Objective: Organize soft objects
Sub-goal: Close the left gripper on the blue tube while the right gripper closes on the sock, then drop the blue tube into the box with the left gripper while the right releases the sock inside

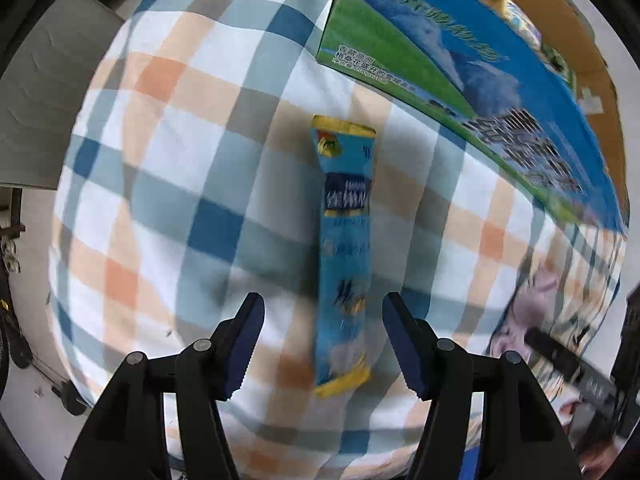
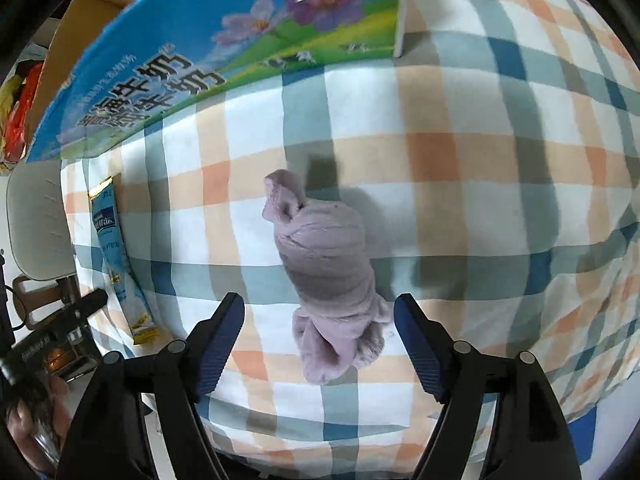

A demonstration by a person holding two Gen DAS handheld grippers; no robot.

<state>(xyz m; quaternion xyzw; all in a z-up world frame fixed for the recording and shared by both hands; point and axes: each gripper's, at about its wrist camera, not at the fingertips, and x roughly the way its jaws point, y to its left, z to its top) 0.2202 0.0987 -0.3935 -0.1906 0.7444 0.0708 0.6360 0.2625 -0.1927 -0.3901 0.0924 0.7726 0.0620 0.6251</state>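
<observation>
A long blue and yellow snack packet (image 1: 346,248) lies flat on the checked cloth (image 1: 168,184), its near end between the open fingers of my left gripper (image 1: 322,344), which hovers just above it. A rolled lilac sock (image 2: 330,272) lies on the same cloth (image 2: 500,184), its near end between the open fingers of my right gripper (image 2: 320,346). Neither gripper holds anything. The packet also shows at the left of the right wrist view (image 2: 116,256), and the sock at the right edge of the left wrist view (image 1: 532,300).
A large blue and green milk carton box (image 1: 460,64) stands at the back of the cloth; it also shows in the right wrist view (image 2: 208,40), open at the top with brown flaps. The left gripper's body shows at the left there (image 2: 52,336). A grey chair (image 2: 36,220) stands beyond the cloth's left edge.
</observation>
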